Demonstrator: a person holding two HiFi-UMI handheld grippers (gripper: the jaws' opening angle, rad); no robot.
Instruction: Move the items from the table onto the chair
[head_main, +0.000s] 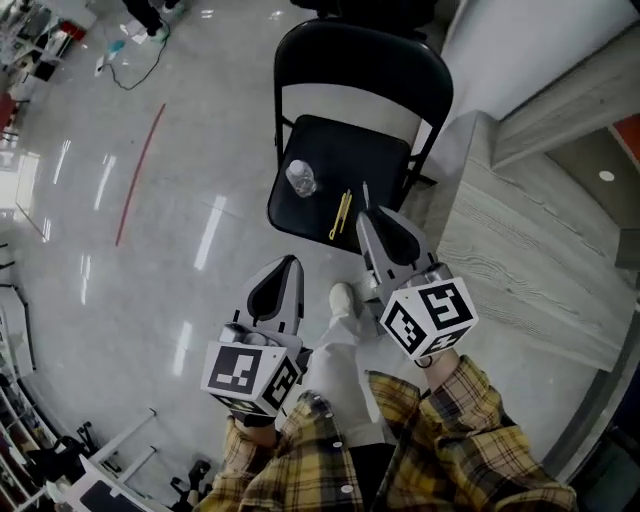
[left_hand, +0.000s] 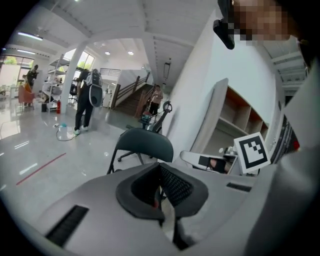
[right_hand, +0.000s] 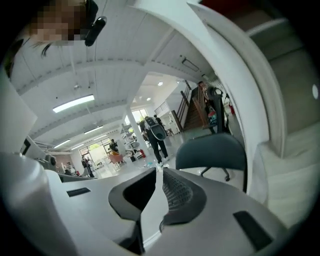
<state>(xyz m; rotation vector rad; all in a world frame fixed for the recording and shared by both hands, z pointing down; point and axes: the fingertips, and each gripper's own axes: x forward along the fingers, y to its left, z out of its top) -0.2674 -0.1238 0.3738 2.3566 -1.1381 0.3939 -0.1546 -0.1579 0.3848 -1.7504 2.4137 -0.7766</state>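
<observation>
The left gripper and right gripper are held side by side in front of the person, both pointing away and slightly down, the right one reaching farther. The left jaws are pressed together, empty. The right jaws meet at their tips, nothing between them. Plaid sleeves show behind both.

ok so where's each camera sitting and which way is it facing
Head view: on the head, facing steeply down at the chair and floor; shows left gripper, right gripper, plaid sleeves.
Left gripper view: on the left gripper, facing along its shut jaws at the chair back; right gripper's cube shows too.
Right gripper view: on the right gripper, facing along its jaws at the chair back.
Shared: all three show the chair.
</observation>
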